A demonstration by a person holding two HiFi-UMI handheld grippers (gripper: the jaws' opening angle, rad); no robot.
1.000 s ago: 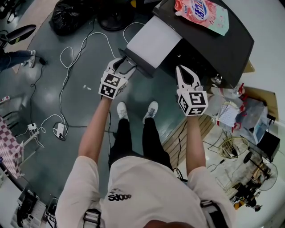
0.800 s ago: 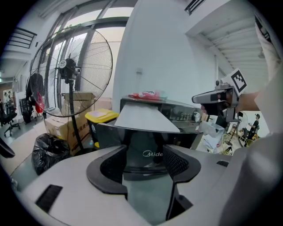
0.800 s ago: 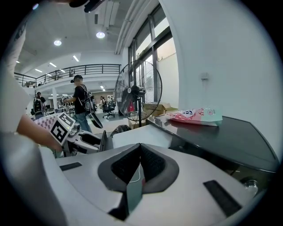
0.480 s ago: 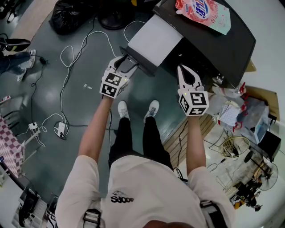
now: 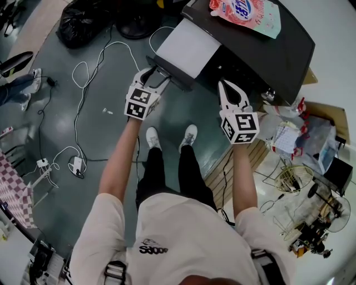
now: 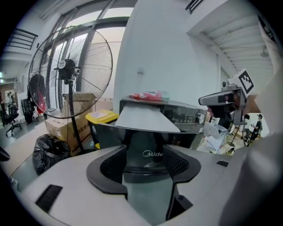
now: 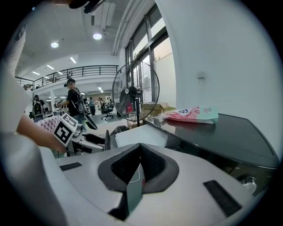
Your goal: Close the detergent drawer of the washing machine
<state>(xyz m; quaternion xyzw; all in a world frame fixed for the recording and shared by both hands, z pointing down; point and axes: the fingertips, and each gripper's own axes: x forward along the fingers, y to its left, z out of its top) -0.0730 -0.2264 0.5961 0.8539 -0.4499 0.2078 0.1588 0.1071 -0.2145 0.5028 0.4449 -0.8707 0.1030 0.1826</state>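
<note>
The dark-topped washing machine (image 5: 267,55) has its detergent drawer (image 5: 183,49) pulled out toward me, its pale lid facing up. My left gripper (image 5: 154,75) stands open at the drawer's front end, one jaw on each side of the front panel. In the left gripper view that glossy dark drawer front (image 6: 150,141) with its logo fills the gap between the jaws. My right gripper (image 5: 224,84) is shut and holds nothing, hanging by the machine's front just right of the drawer. A pink detergent pouch (image 5: 245,12) lies on the machine's top.
Cables (image 5: 89,72) trail over the floor to the left, beside a black bag (image 5: 83,22). A big standing fan (image 6: 70,75) and a yellow bin (image 6: 101,117) stand left of the machine. Bags, wire baskets and boxes (image 5: 289,139) crowd the right side.
My left gripper has edged a little closer to the drawer's front. The right gripper has hardly moved.
</note>
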